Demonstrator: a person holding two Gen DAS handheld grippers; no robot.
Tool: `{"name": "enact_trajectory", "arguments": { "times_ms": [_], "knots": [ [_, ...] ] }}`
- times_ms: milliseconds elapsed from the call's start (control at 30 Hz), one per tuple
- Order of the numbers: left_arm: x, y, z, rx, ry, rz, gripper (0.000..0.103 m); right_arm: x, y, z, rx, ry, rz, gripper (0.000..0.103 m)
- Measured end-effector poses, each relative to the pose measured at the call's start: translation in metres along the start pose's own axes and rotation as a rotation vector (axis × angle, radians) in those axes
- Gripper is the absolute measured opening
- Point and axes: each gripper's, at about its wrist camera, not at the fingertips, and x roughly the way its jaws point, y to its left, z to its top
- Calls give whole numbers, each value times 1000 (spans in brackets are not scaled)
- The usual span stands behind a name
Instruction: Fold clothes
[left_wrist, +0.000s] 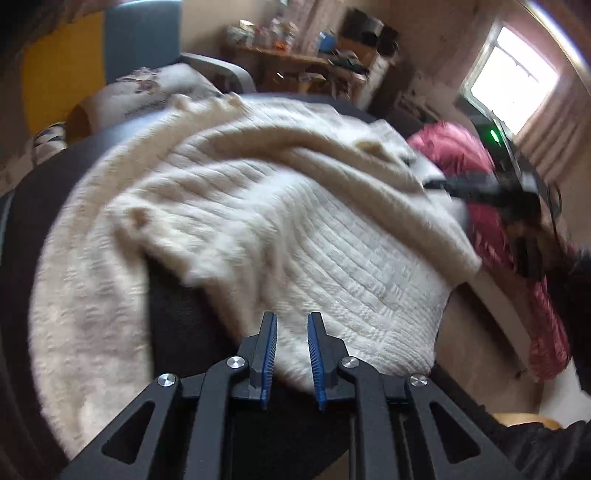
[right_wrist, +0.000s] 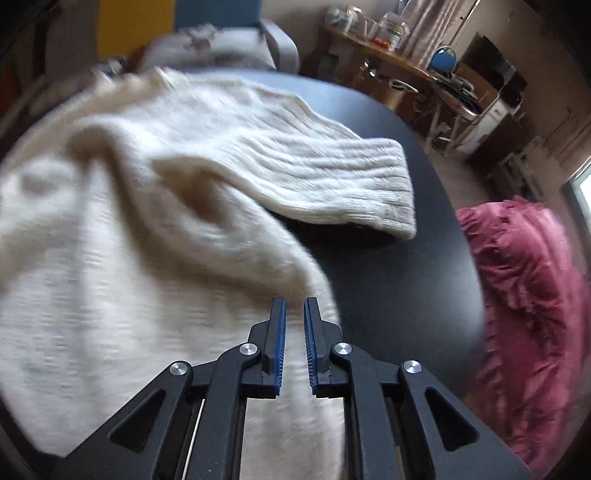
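A cream ribbed knit sweater (left_wrist: 258, 206) lies rumpled over a dark round table (left_wrist: 177, 317). My left gripper (left_wrist: 291, 321) hovers above the sweater's ribbed hem, jaws a little apart with nothing between the blue pads. In the right wrist view the sweater (right_wrist: 110, 258) fills the left half, and one sleeve (right_wrist: 332, 177) lies across toward the bare table top (right_wrist: 406, 295). My right gripper (right_wrist: 294, 306) is over the sweater's near edge, with a narrow gap between its pads and no cloth pinched. Both views are motion-blurred.
A pink ruffled garment (right_wrist: 528, 295) lies at the table's right edge, also visible as the pink garment (left_wrist: 454, 147). Behind the table stand a blue-backed chair (right_wrist: 221, 14) with a cushion and a cluttered wooden desk (right_wrist: 399, 62). A window (left_wrist: 513, 74) glows at the right.
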Motion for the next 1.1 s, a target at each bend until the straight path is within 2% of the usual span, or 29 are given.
{"name": "enact_trajectory", "arguments": {
  "times_ms": [67, 100, 167, 267, 333, 367, 433, 500, 600, 667, 733, 867, 1000, 1100],
  "knots": [
    [-21, 23, 6, -69, -52, 13, 18, -16, 24, -8, -44, -35, 65, 25],
    [-35, 35, 7, -106, -81, 27, 18, -21, 36, -11, -63, -44, 98, 26],
    [-74, 62, -11, -165, -131, 107, 19, -22, 69, -14, -96, -45, 184, 30],
    [-120, 102, -45, -231, -151, 235, 22, -20, 114, -20, -158, -40, 248, 36],
    [-136, 123, -69, -290, -138, 275, 22, -14, 141, -25, -197, -21, 287, 37],
    [-138, 132, -80, -323, -123, 271, 22, -11, 154, -28, -217, -11, 306, 37],
    [-132, 145, -101, -385, -94, 233, 23, -4, 171, -29, -230, 14, 327, 37],
    [-119, 153, -117, -453, -74, 164, 23, -1, 181, -30, -230, 32, 348, 38],
    [-95, 158, -130, -529, -62, 83, 23, -5, 191, -29, -231, 34, 360, 41],
    [-87, 157, -128, -554, -90, 25, 23, -5, 197, -27, -237, 41, 368, 41],
    [-81, 155, -123, -568, -123, -24, 23, -4, 203, -29, -262, 47, 333, 42],
    [-54, 166, -109, -616, -116, -98, 23, -7, 218, -32, -306, 49, 277, 43],
    [-38, 174, -101, -663, -104, -103, 23, -15, 223, -37, -341, 46, 242, 46],
    [-32, 179, -103, -722, -108, -149, 23, -15, 220, -37, -334, 51, 238, 52]
  ]
}}
